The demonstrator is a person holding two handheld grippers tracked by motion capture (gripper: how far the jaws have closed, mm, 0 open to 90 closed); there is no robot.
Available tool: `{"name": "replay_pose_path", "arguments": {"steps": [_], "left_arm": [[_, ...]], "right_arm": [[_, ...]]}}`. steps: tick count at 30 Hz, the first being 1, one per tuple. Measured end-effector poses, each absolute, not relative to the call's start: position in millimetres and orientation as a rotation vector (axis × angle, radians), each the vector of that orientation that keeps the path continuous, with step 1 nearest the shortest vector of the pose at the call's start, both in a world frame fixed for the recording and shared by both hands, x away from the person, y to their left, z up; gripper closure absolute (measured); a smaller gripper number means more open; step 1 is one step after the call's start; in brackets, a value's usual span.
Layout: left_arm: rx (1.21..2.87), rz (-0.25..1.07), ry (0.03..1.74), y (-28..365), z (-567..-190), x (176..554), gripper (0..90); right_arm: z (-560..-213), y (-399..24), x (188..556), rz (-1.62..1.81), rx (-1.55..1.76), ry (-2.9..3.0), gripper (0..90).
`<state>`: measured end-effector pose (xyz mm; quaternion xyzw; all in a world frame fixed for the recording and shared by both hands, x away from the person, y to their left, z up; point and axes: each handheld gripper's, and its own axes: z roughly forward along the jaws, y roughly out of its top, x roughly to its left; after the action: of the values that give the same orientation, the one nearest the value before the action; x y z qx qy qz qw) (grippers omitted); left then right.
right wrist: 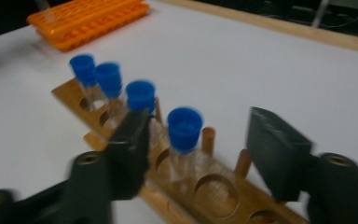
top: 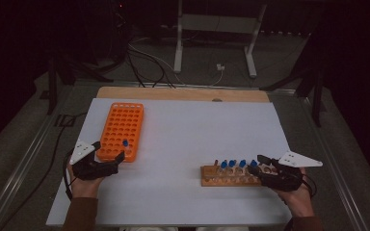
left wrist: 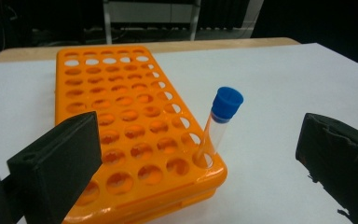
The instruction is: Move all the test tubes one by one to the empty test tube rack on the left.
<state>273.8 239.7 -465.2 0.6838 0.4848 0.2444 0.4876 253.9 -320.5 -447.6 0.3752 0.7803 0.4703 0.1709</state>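
An orange tube rack (top: 120, 126) lies at the table's left with one clear, blue-capped tube (top: 125, 143) leaning in a near corner hole. My left gripper (top: 109, 150) stands open just in front of that corner; in the left gripper view the tube (left wrist: 221, 123) rises ahead between the wide jaws (left wrist: 198, 154), untouched. At the right, a wooden rack (top: 221, 179) holds several blue-capped tubes (top: 242, 163). My right gripper (top: 256, 163) is open at its right end. Its jaws (right wrist: 198, 140) flank the nearest tube (right wrist: 184, 135) with a gap on the right side.
The white table top (top: 188, 130) has open room between the two racks. A wooden strip (top: 183, 94) runs along its far edge. Beyond it are a metal stand (top: 217, 38) and cables on the floor. The wooden rack (right wrist: 214, 191) has empty holes nearest my right gripper.
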Motion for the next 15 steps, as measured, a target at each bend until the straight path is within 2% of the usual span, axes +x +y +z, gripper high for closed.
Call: {"name": "replay_pose_path", "arguments": {"steps": [4, 8, 15], "left_arm": [[1.659, 0.595, 1.182, 239.8, -465.3, 274.1, 1.0], [1.668, 0.595, 1.189, 238.6, -466.8, 274.9, 1.0], [1.68, 0.592, 1.185, 235.0, -468.1, 276.2, 1.1]], "right_arm": [[-453.0, -319.2, 251.9, 1.329, 1.02, 2.269, 62.9], [-454.9, -316.2, 250.3, 1.314, 0.971, 2.294, 75.0], [-457.3, -311.7, 250.0, 1.276, 0.948, 2.286, 75.3]]}}
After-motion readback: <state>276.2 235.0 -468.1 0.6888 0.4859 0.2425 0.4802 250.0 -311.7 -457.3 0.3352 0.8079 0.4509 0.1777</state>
